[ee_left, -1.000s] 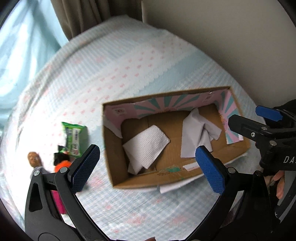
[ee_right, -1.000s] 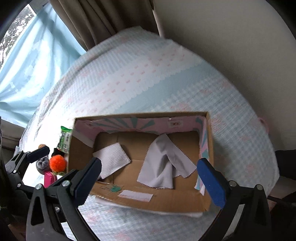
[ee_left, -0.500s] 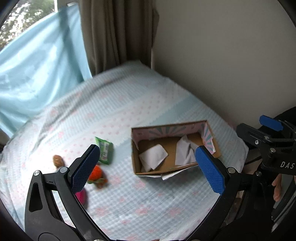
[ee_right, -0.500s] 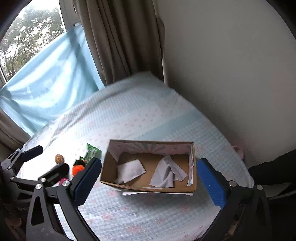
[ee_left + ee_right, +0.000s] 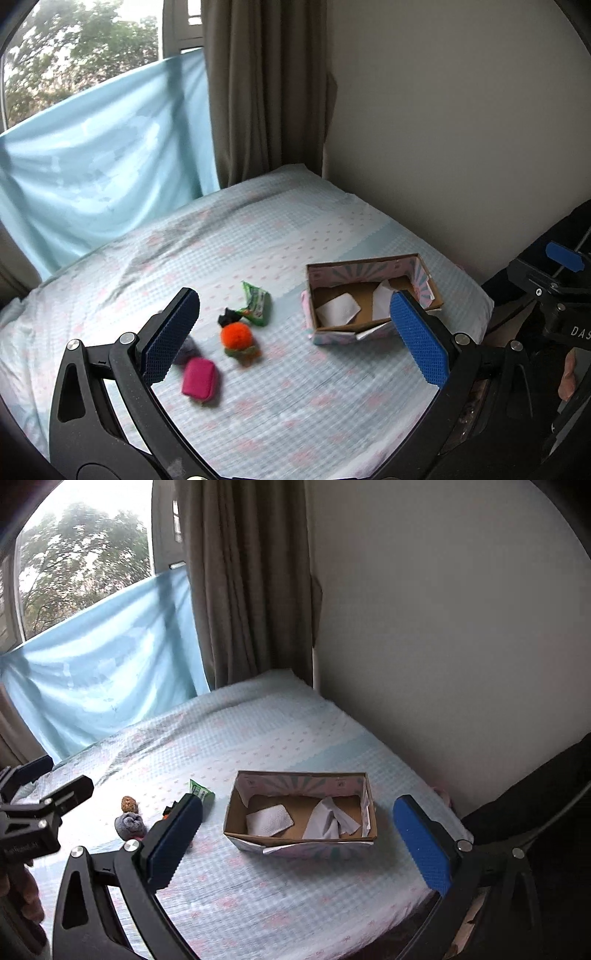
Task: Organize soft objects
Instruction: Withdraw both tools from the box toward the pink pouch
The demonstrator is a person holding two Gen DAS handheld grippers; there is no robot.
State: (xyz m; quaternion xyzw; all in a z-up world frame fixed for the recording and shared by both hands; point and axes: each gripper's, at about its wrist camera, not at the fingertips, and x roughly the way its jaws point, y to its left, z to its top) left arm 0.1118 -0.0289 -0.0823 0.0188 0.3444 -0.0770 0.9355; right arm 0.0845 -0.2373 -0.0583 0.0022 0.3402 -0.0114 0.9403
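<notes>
An open cardboard box [image 5: 424, 275] [image 5: 295, 782] sits on the bed near its right edge. Inside lie a white tissue [image 5: 338, 312] [image 5: 269, 819] and a grey cloth [image 5: 382, 297] [image 5: 328, 819]. Left of the box lie a green packet [image 5: 255, 304] [image 5: 201, 794], an orange pom-pom toy [image 5: 236, 336], a pink pouch [image 5: 199, 378], a grey soft lump [image 5: 128, 824] and a small brown ball [image 5: 128, 804]. My left gripper [image 5: 295, 334] [image 5: 51, 780] hangs open high above the toys. My right gripper [image 5: 299, 836] hangs open above the box, holding nothing.
The bed [image 5: 258, 251] has a pale blue checked cover, with a plain wall [image 5: 461, 129] along its right side. A brown curtain [image 5: 266, 92] and a blue cloth [image 5: 103, 155] over the window stand behind. A hand [image 5: 569, 376] holds the right gripper's handle.
Both grippers have pulled back and up from just above the box, so the whole bed, curtain and window now show. The objects have stayed in place.
</notes>
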